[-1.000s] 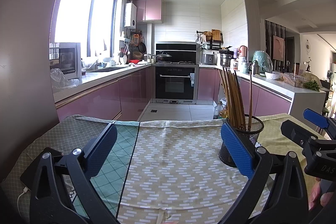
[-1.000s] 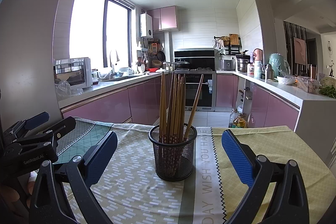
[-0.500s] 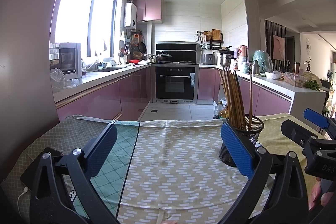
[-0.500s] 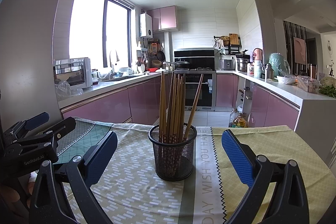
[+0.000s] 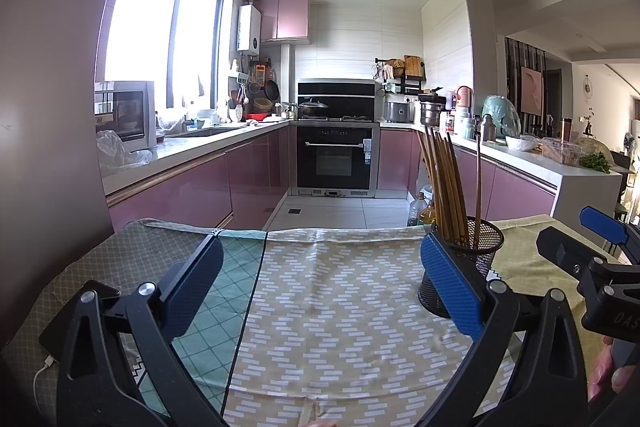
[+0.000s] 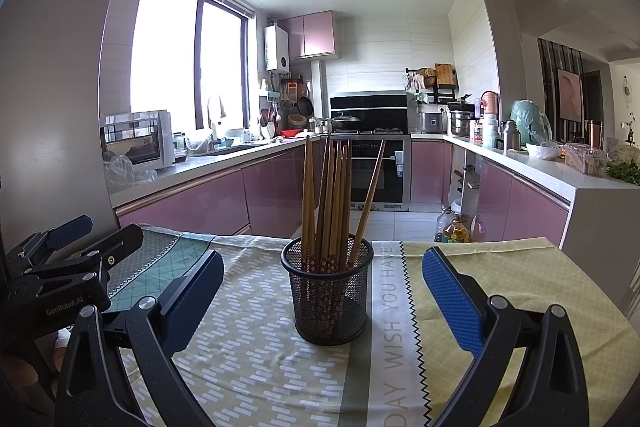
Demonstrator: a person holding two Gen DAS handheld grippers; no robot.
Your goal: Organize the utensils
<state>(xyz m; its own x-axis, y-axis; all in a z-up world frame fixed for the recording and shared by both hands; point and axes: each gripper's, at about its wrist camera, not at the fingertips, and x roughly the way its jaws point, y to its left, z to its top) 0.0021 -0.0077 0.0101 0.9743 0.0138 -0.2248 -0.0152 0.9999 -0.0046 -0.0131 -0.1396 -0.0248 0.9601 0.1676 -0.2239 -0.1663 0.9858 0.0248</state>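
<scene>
A black mesh holder [image 6: 328, 297] stands upright on the patterned tablecloth [image 6: 256, 351], filled with several wooden chopsticks [image 6: 328, 203] leaning against its rim. My right gripper [image 6: 322, 291] is open, its blue pads either side of the holder and a little short of it, nothing between them. My left gripper [image 5: 320, 287] is open too, over bare cloth, with the holder [image 5: 474, 259] behind its right pad and the chopsticks [image 5: 444, 187] rising above. Each gripper appears at the edge of the other's view.
The table's far edge [image 5: 320, 233] drops to the tiled kitchen floor. Oil bottles [image 6: 454, 227] stand on the floor beyond it. A white cable [image 5: 42, 375] lies at the table's left corner. Pink cabinets and an oven [image 5: 334, 163] line the back.
</scene>
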